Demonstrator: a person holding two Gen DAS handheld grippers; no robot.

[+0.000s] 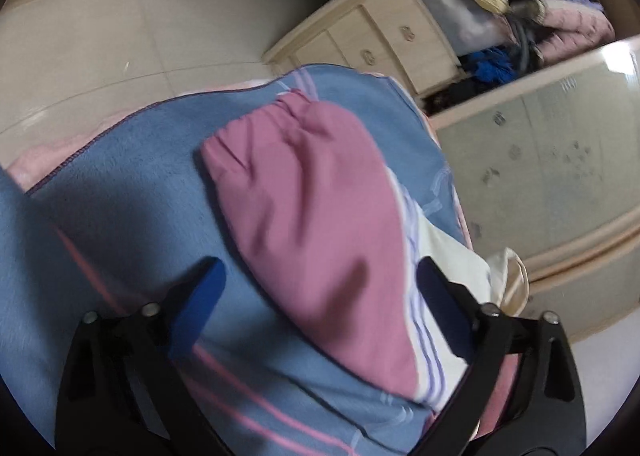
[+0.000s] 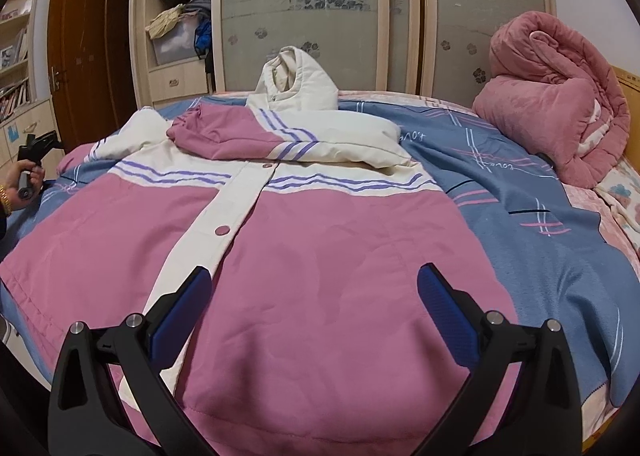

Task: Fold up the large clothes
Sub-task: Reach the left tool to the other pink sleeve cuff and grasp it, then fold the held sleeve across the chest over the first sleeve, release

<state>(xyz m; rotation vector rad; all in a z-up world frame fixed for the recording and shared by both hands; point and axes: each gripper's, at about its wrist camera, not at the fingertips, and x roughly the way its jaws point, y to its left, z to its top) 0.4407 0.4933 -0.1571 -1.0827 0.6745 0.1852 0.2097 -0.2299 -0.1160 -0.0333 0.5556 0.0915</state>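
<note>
A pink and white padded jacket [image 2: 320,240] with purple stripes and a white hood [image 2: 296,83] lies front up on the blue bedspread [image 2: 532,240]. One sleeve [image 2: 256,137] is folded across its chest. My right gripper [image 2: 312,292] is open and empty just above the jacket's hem. My left gripper [image 1: 320,288] is open, its fingers either side of the other pink sleeve [image 1: 316,199], which lies out on the bedspread [image 1: 132,183]. The left gripper also shows in the right wrist view [image 2: 36,147], held in a hand at the bed's left edge.
A rolled pink quilt [image 2: 556,95] sits at the bed's far right. A wardrobe with frosted sliding doors [image 2: 304,15] stands behind the bed, one section open with clothes [image 1: 532,19] and drawers [image 1: 384,43]. A brown door [image 2: 88,47] is at left. Tiled floor [image 1: 100,47] lies beyond the bed.
</note>
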